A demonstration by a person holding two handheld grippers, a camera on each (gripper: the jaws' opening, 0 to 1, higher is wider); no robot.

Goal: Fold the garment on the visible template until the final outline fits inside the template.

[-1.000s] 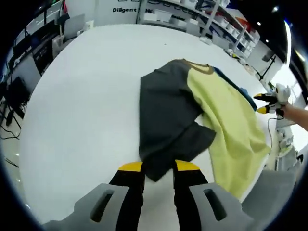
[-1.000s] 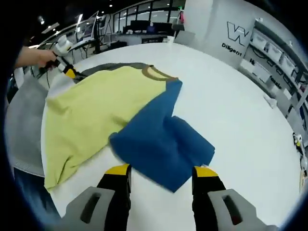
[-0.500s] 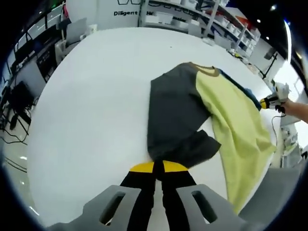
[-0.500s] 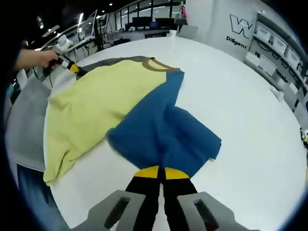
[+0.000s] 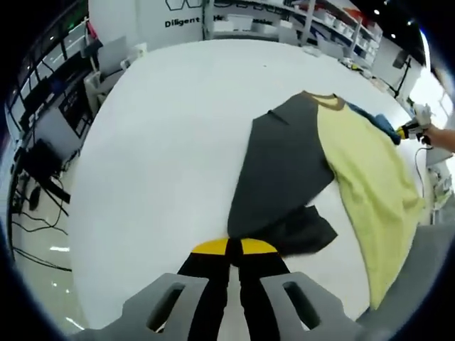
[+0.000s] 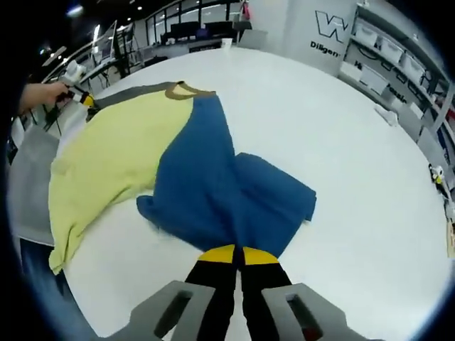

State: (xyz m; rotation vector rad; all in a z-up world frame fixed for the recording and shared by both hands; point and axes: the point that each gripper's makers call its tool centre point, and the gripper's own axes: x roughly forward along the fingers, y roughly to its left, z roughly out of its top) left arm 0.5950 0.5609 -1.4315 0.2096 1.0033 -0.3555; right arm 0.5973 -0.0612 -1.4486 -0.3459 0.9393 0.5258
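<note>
Both grippers, left (image 5: 234, 246) and right (image 6: 234, 254), jaws clamped on garment (image 6: 213, 192) edges at lower frame, bare white desk (image 5: 163, 142) beyond.

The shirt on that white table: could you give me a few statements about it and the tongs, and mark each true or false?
1. The left tongs are shut on the dark grey sleeve. True.
2. The right tongs are wide open above the table. False: they are shut on the blue sleeve.
3. The middle of the shirt is yellow-green. True.
4. The shirt's collar is bright red. False: it is brownish.
5. The shirt lies folded into a small neat square. False: it is spread out, with both sleeves at the sides.
</note>
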